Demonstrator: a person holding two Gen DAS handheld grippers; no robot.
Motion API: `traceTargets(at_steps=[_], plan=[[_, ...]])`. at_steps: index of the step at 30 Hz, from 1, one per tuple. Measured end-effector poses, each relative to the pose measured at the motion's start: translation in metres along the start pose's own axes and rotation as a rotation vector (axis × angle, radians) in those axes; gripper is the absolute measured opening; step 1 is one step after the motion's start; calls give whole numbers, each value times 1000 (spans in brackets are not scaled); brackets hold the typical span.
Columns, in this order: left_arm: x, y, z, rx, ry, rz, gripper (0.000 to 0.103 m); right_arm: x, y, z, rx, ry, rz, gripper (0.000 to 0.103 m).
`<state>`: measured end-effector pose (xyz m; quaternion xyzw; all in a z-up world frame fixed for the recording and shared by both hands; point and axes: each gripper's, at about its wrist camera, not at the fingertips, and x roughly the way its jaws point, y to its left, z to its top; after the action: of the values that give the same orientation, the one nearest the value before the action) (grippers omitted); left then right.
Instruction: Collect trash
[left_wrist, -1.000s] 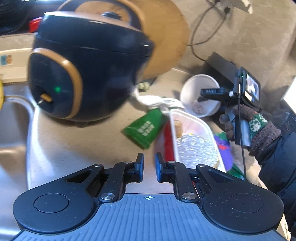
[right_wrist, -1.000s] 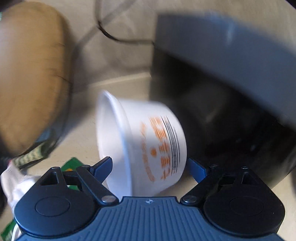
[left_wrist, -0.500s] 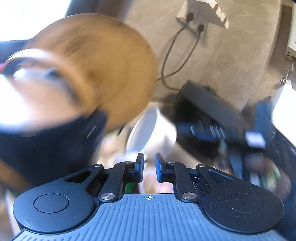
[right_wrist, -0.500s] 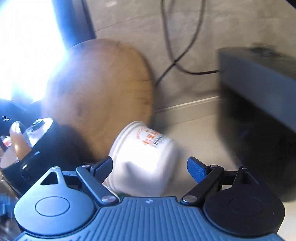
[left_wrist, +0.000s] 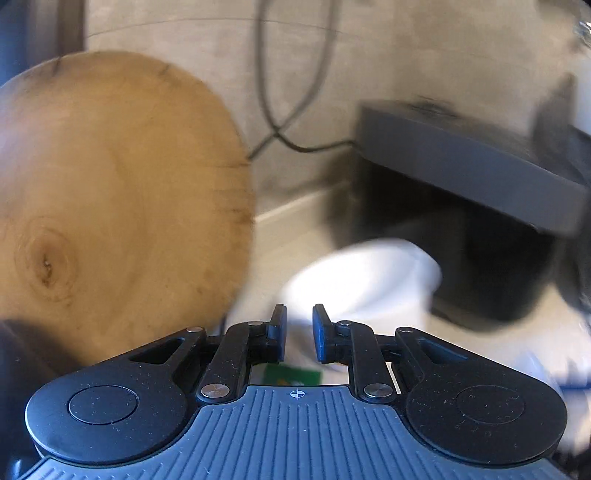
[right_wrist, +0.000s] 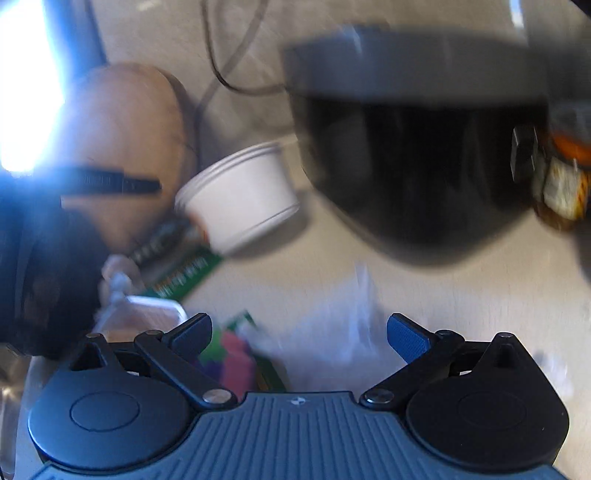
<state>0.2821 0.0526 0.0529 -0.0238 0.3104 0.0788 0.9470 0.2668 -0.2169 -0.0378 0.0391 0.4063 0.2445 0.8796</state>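
With the tipped white paper cup just ahead of my narrowly parted, empty left gripper, I favour it; my right gripper gapes wide, empty, farther back.

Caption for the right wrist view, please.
Open right tongs above clear plastic wrap, with a tipped white paper cup ahead.

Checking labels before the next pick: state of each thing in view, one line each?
white cup: on its side on the counter, mouth toward the wooden board, not held.
wooden board: propped upright against the wall.
green wrapper: flat on the counter beside the cup.
clear plastic bag: crumpled, loose in front of the right gripper.
left gripper: jaws narrowly apart, just been opening, nothing between.
right gripper: jaws wide, just been opening, gripping nothing.
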Motion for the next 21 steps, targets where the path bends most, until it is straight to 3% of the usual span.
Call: traceTargets(at_steps=[4, 8, 11, 16, 21], plan=[[25, 11, 15, -185, 38, 4, 19, 11, -11, -13, 78, 40, 44, 103], [61, 8, 21, -188, 138, 32, 18, 17, -15, -13, 106, 48, 93, 103], [78, 12, 22, -257, 178, -10, 18, 22, -17, -15, 112, 74, 137, 103], [83, -4, 18, -113, 190, 41, 19, 25, -20, -18, 130, 90, 186, 103], [60, -15, 24, -14, 109, 36, 19, 29, -17, -7, 45, 182, 245, 103]])
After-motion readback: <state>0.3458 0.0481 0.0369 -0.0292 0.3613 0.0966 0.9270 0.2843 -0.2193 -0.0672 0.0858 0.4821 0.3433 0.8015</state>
